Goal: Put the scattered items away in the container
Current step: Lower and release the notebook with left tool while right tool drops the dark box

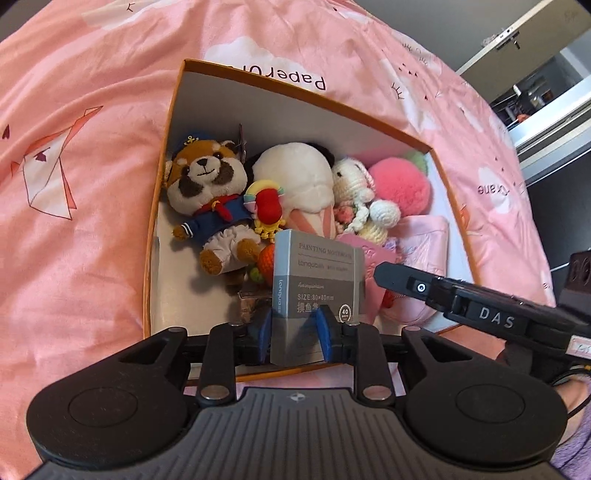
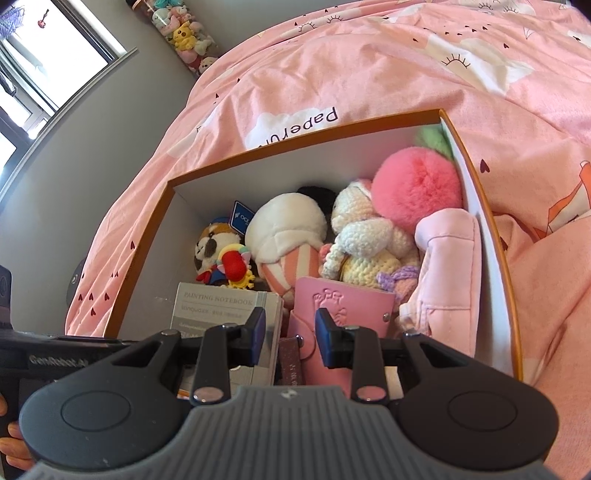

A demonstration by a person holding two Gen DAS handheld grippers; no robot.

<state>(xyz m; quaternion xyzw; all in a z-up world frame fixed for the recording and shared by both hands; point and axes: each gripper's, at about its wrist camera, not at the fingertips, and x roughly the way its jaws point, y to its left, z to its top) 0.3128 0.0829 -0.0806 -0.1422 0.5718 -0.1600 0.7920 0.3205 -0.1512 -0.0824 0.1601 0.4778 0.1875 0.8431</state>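
Note:
An orange-rimmed box (image 1: 295,92) (image 2: 295,147) sits on the bed, holding a red panda plush (image 1: 207,173), an ice-cream plush (image 1: 295,177), a crochet bunny (image 1: 358,184) and a pink pompom (image 1: 399,188). A grey painting notebook (image 1: 317,273) (image 2: 218,310) stands at the box's near end, between the blue fingertips of my left gripper (image 1: 295,332); the pads sit beside it without pressing. My right gripper (image 2: 290,332) (image 1: 380,273) hovers open just right of it, over a pink card holder (image 2: 351,306), gripping nothing.
A pink pouch (image 2: 450,266) fills the box's right side. The pink patterned bedspread (image 1: 74,110) surrounds the box. A grey wall with a window (image 2: 37,74) and a tube of plush toys (image 2: 184,33) lie beyond the bed. A person's fingers (image 2: 14,435) show at lower left.

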